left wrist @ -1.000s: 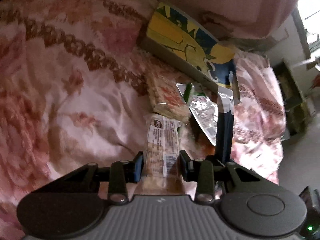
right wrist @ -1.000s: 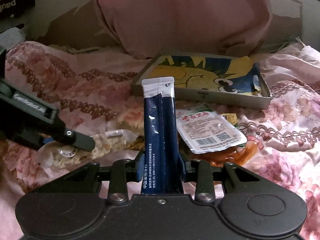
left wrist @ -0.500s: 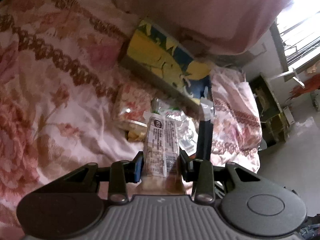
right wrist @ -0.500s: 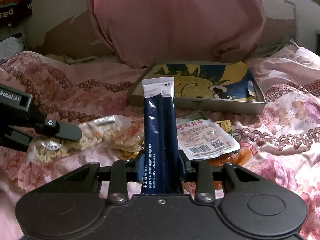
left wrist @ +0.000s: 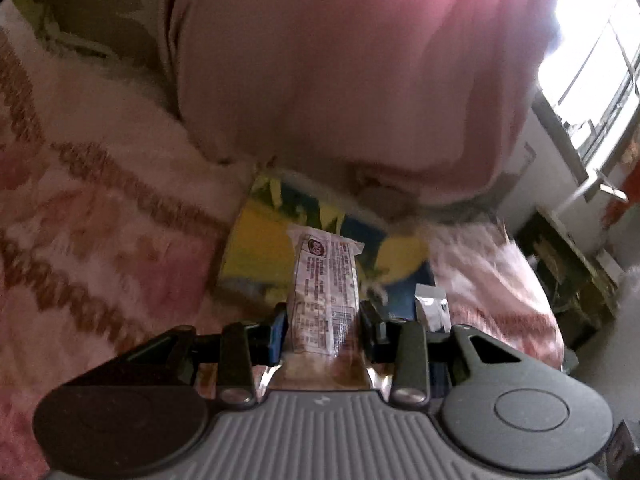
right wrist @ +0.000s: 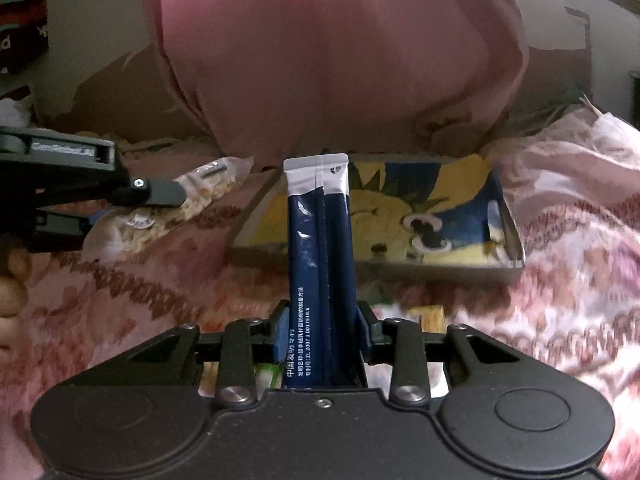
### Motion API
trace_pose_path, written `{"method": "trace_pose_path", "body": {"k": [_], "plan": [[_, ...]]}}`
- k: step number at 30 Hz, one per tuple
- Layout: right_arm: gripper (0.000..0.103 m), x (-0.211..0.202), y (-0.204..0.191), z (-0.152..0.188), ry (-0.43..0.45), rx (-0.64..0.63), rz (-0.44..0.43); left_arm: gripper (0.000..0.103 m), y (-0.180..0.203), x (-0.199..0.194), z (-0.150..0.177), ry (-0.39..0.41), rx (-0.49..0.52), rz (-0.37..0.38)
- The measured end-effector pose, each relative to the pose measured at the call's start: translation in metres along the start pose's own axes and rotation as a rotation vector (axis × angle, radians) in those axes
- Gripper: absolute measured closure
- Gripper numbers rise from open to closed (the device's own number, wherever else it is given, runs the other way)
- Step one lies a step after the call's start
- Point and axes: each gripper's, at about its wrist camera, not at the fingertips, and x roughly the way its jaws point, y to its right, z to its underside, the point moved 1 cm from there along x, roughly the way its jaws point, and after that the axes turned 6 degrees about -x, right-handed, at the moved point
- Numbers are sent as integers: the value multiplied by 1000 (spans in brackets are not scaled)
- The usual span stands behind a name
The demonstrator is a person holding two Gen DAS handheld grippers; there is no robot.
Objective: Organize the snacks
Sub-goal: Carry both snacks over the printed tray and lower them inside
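My left gripper (left wrist: 323, 330) is shut on a clear cracker packet (left wrist: 325, 288) with a white printed label, held up in front of the shallow cartoon-printed box (left wrist: 256, 252). My right gripper (right wrist: 323, 334) is shut on a dark blue stick sachet (right wrist: 320, 260) with a silver top, standing upright before the same box (right wrist: 400, 208). The left gripper and its packet (right wrist: 192, 200) show at the left of the right wrist view, left of the box. The sachet's silver top (left wrist: 432, 306) shows in the left wrist view.
A large pink pillow (right wrist: 332, 52) leans behind the box. The pink floral bedspread (right wrist: 560, 260) covers the bed. A few snack packets (right wrist: 428, 314) lie just in front of the box. A window (left wrist: 592, 92) and furniture are at the far right.
Both grippers have moved forward towards the cartoon box with their packets. The left gripper has lifted and tilted up, so the pillow fills its view. The loose snacks now lie below the grippers.
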Motion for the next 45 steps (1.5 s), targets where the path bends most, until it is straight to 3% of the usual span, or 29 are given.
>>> {"method": "trace_pose_path", "body": {"k": [9, 16, 23, 30, 39, 42, 45], "plan": [[67, 70, 21, -63, 91, 25, 9, 63, 12, 76, -42, 141, -2, -29], [67, 137, 39, -73, 79, 93, 36, 63, -8, 134, -43, 139, 15, -74], [67, 184, 46, -65, 15, 131, 45, 63, -39, 175, -24, 80, -26, -118], [67, 200, 45, -55, -26, 146, 56, 63, -45, 196, -9, 45, 12, -156], [64, 207, 48, -47, -67, 166, 58, 61, -39, 194, -4, 49, 77, -171], [59, 206, 50, -47, -69, 176, 60, 55, -38, 193, -4, 46, 80, -171], [47, 198, 52, -49, -60, 187, 78, 44, -37, 189, -2, 50, 68, -166]]}}
